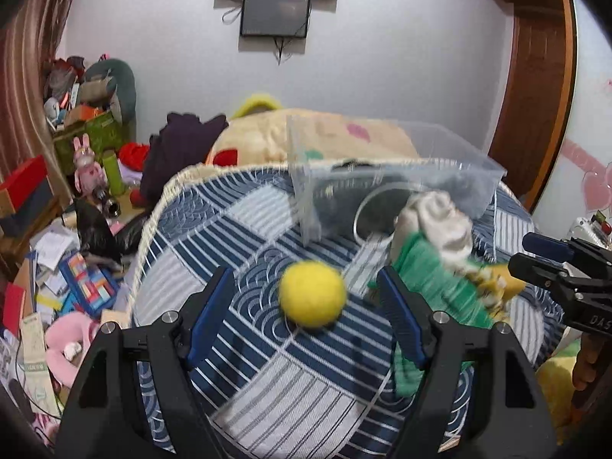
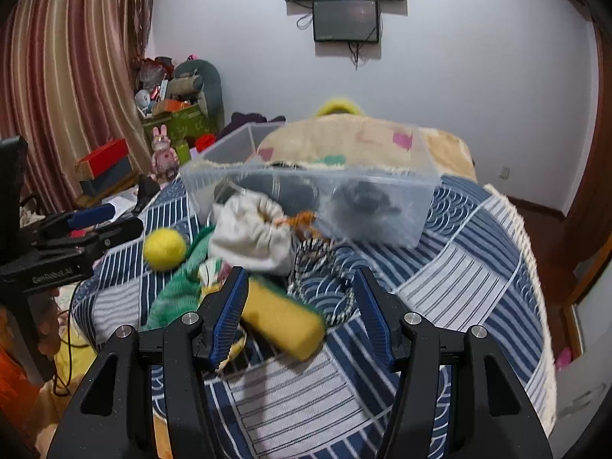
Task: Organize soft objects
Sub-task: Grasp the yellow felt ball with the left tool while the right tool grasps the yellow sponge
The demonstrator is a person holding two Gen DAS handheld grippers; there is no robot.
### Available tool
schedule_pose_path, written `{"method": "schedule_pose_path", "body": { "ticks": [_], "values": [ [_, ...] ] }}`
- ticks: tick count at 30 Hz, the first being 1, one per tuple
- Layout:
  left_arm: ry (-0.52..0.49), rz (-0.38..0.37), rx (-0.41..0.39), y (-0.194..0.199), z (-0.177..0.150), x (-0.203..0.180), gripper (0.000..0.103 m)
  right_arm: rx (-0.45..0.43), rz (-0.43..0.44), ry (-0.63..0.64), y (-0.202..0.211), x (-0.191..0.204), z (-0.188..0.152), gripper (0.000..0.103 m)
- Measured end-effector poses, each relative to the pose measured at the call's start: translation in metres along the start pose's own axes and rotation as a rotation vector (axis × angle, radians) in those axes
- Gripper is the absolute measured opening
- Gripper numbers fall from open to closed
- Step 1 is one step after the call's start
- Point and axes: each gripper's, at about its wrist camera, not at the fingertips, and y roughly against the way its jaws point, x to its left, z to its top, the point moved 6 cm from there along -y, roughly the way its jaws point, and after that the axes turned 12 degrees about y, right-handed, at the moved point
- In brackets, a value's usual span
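A yellow felt ball [image 1: 311,293] lies on the blue patterned quilt [image 1: 244,222], between the open jaws of my left gripper [image 1: 308,279], not touched. To its right lie a green cloth [image 1: 436,279] and a white drawstring pouch [image 1: 440,222]. A clear plastic bin [image 1: 386,176] with dark soft items stands behind. In the right wrist view my right gripper [image 2: 300,279] is open over a yellow sponge [image 2: 283,321]; the ball [image 2: 164,248], pouch [image 2: 252,233], green cloth [image 2: 176,290], a patterned cord [image 2: 325,267] and the bin [image 2: 306,187] lie beyond.
A cream blanket [image 1: 336,134] lies behind the bin. Cluttered floor and boxes [image 1: 76,260] are at the left past the bed edge. A wooden door [image 1: 535,76] is at the right. Striped curtains [image 2: 69,76] hang at the left.
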Motion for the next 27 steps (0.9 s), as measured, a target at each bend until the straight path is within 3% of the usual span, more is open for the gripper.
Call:
{"method": "schedule_pose_path", "body": {
  "ticks": [9, 12, 13, 15, 17, 27],
  "values": [
    [-0.009, 0.028, 0.029, -0.024, -0.014, -0.001, 0.076, 0.063, 0.048, -0.024, -0.016, 0.005, -0.021, 0.054],
    [0.000, 0.020, 0.045, -0.030, -0.014, -0.002, 0.067, 0.068, 0.057, -0.017, -0.018, 0.008, -0.023, 0.053],
    [-0.001, 0.010, 0.058, -0.032, -0.015, -0.002, 0.064, 0.067, 0.054, -0.011, -0.018, 0.008, -0.022, 0.046],
    [-0.007, -0.001, 0.069, -0.035, -0.017, -0.004, 0.058, 0.057, 0.041, 0.008, -0.015, 0.011, -0.022, 0.044],
    [-0.014, 0.004, 0.072, -0.036, -0.019, -0.004, 0.046, 0.041, 0.041, 0.015, -0.011, 0.010, -0.020, 0.041],
    [0.012, -0.016, 0.025, -0.016, -0.007, 0.000, 0.043, -0.026, -0.030, 0.012, 0.012, 0.001, -0.010, 0.039]
  ]
}}
